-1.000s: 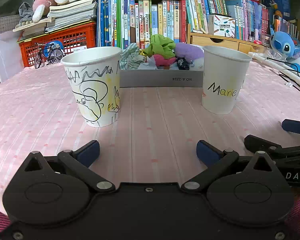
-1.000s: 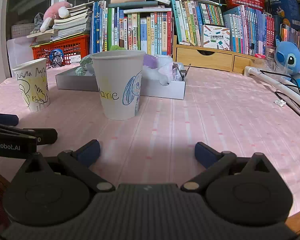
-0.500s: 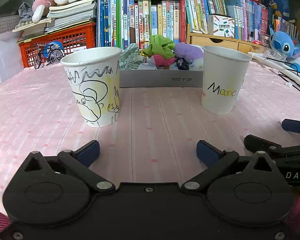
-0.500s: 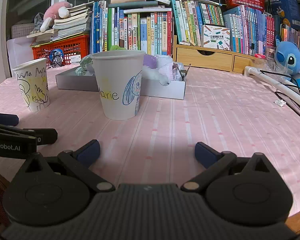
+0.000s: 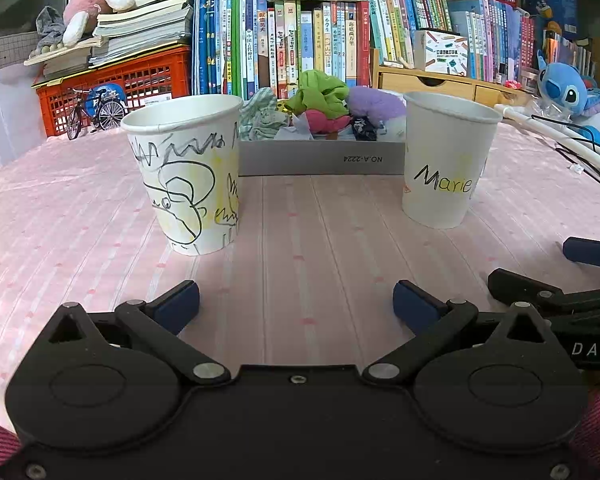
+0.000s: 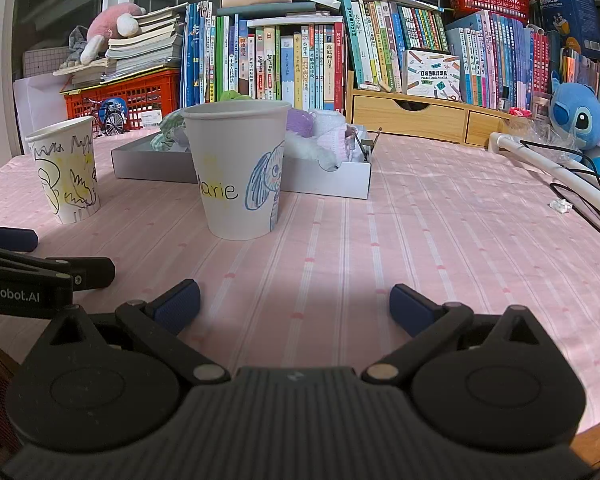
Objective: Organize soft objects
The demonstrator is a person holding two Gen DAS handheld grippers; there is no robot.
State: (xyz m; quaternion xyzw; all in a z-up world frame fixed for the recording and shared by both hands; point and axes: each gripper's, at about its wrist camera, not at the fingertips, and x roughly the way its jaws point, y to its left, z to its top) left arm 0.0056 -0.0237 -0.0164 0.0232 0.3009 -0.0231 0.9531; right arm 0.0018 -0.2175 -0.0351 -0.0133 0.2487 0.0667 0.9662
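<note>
A shallow grey box [image 5: 320,158] at the back of the pink table holds several crumpled soft items: a green cloth [image 5: 324,92], a purple one [image 5: 374,100], a pink one [image 5: 326,120] and a striped one [image 5: 262,116]. Two paper cups stand in front of it: a scribbled one [image 5: 190,172] on the left and a "Marie" cup [image 5: 446,164] on the right. The same box [image 6: 324,176], scribbled cup [image 6: 66,170] and Marie cup [image 6: 240,170] show in the right wrist view. My left gripper [image 5: 296,306] and right gripper [image 6: 294,306] hover low over the near table, both open and empty.
Books, a red crate [image 5: 116,92] and a wooden drawer unit [image 6: 412,114] line the back. A blue plush [image 6: 580,116], a white tube [image 6: 556,168] and black cables lie at the right. The right gripper's fingers [image 5: 584,252] show at the left view's right edge.
</note>
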